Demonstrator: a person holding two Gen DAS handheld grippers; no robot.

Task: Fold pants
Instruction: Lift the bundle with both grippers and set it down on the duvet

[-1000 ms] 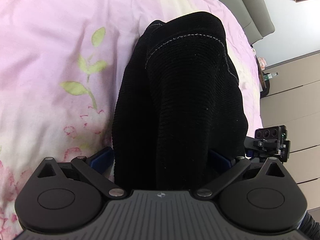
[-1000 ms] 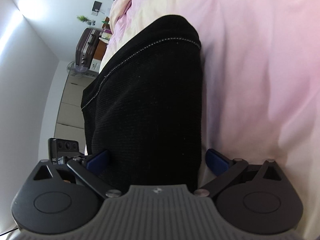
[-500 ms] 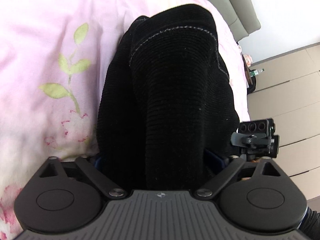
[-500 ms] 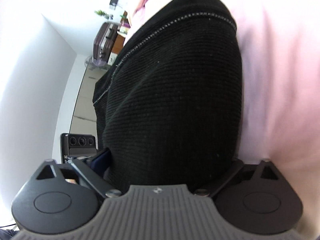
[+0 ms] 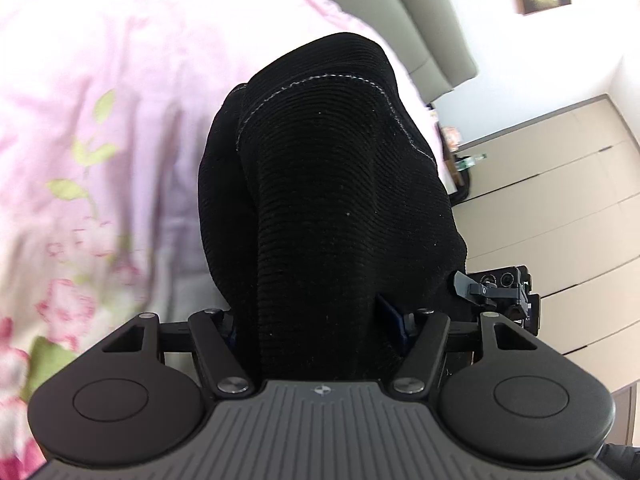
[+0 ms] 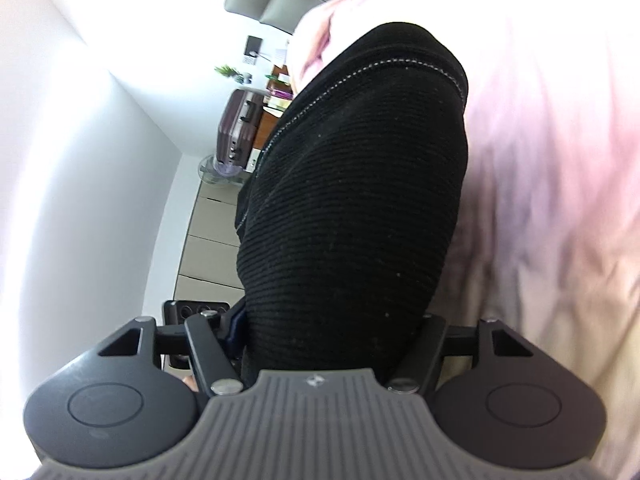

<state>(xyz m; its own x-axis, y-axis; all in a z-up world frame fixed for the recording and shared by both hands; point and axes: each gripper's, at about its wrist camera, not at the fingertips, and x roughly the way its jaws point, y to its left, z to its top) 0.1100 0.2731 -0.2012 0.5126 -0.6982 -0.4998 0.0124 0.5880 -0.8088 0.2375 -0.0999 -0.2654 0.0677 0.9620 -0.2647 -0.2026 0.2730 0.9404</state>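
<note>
Left hand-held gripper [image 5: 316,322] and right hand-held gripper [image 6: 330,330], jaws just closed in, each clamp a thick fold of the black ribbed knit pants [image 5: 332,200], which drape forward from both over the pink floral bed cover [image 5: 100,100].

1. Pants [image 5: 336,200]: between the fingers of the left gripper [image 5: 316,320], over the bedspread [image 5: 100,100].
2. Pants, other end: between the fingers of the right gripper [image 6: 332,332].
3. Headboard [image 5: 424,12]: behind the bedspread's far edge.
4. Suitcase [image 6: 238,128]: left of the pants, right wrist view.
</note>
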